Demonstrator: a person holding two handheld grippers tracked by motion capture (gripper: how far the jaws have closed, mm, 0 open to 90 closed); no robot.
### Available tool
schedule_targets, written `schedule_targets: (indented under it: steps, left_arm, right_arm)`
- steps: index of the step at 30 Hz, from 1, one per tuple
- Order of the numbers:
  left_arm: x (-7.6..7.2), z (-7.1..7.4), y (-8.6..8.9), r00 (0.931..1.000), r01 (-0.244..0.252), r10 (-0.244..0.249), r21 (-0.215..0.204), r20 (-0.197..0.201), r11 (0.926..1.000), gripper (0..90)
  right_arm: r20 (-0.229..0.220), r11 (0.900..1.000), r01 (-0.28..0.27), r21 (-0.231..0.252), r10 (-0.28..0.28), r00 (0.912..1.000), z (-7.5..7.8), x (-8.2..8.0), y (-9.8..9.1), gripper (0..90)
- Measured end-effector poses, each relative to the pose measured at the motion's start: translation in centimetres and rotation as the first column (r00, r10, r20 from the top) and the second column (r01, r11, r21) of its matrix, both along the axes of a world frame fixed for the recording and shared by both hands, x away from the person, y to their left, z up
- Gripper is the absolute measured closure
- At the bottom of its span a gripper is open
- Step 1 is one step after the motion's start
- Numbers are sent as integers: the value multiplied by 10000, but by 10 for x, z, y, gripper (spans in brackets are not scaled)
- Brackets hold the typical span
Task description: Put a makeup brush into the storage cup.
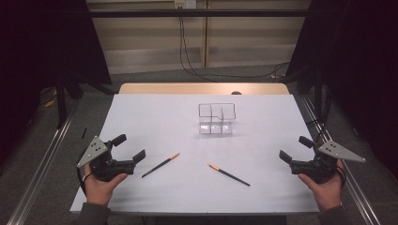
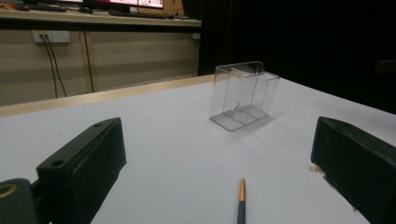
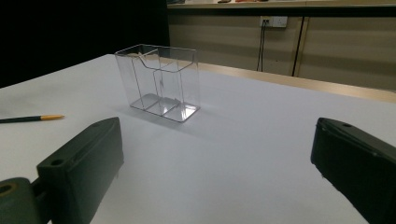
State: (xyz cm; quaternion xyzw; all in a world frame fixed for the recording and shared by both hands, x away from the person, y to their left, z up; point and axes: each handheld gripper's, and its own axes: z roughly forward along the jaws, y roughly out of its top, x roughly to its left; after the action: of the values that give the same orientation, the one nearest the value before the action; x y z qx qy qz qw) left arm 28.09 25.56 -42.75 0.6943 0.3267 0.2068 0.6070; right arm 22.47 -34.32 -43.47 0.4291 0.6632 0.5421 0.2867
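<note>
The clear divided holder [image 1: 216, 119] is the one upright obstacle, standing on the white table [image 1: 155, 117] toward its far middle. Either side of the holder the surface lies bare to the edges. Nearer than the holder, two pens lie flat: the left pen [image 1: 161, 165] and the right pen [image 1: 229, 174], well apart, with a wide lane between them.

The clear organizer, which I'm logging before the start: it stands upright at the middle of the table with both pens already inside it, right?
Not quite. The clear organizer does stand upright mid-table, but it is empty. In the high view the left pen and the right pen lie flat on the table in front of it.
</note>
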Motion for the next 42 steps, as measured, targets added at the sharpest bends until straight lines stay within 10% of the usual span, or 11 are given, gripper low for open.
schedule_targets:
  steps: [42]
  left_arm:
    - [20,-5,-33,9978,540,-518,557,-401,9970,36]
  right_arm:
    - [38,9993,-141,-357,142,9999,-2,-4,1,19]
